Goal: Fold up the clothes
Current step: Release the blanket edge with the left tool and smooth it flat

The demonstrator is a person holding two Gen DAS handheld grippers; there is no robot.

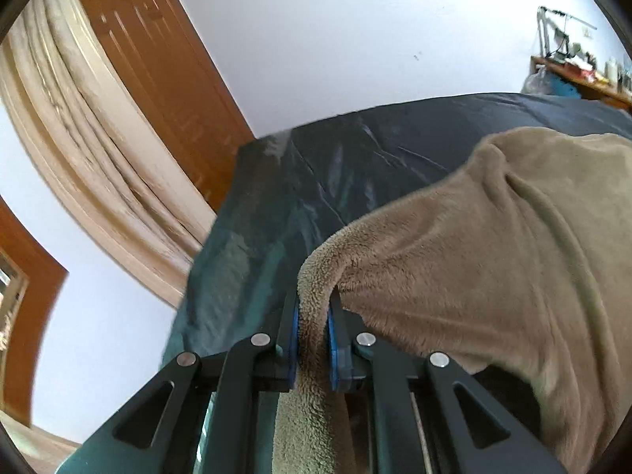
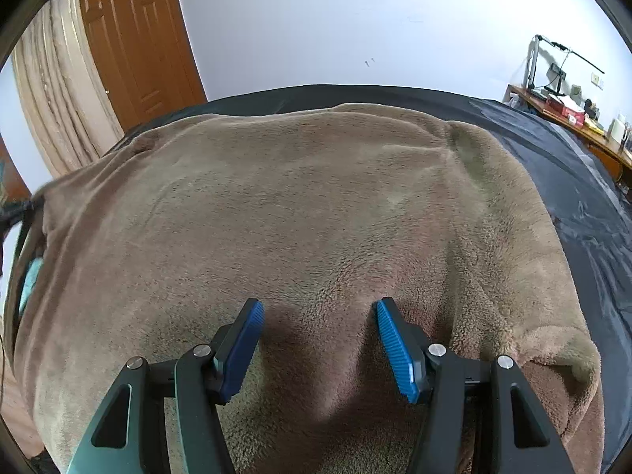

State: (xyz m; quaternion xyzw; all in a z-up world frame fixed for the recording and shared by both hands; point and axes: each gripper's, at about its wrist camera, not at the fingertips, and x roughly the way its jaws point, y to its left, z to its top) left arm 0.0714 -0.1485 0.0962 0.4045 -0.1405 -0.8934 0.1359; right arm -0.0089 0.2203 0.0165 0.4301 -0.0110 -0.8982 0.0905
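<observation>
The fleece (image 2: 316,205) covers most of the dark sheet (image 2: 584,197), a soft low mound with no hard thing on it. The right gripper (image 2: 318,308) hangs over its near middle with fingers spread and bare fleece all around. The left gripper (image 1: 314,316) is pinched on a fleece edge, so the raised fold bars its right side; to its left the sheet (image 1: 276,197) lies bare. Far left stand a curtain (image 1: 79,126) and a door (image 1: 158,59). Far right, a cluttered desk (image 2: 568,114) lines the sheet's edge.
</observation>
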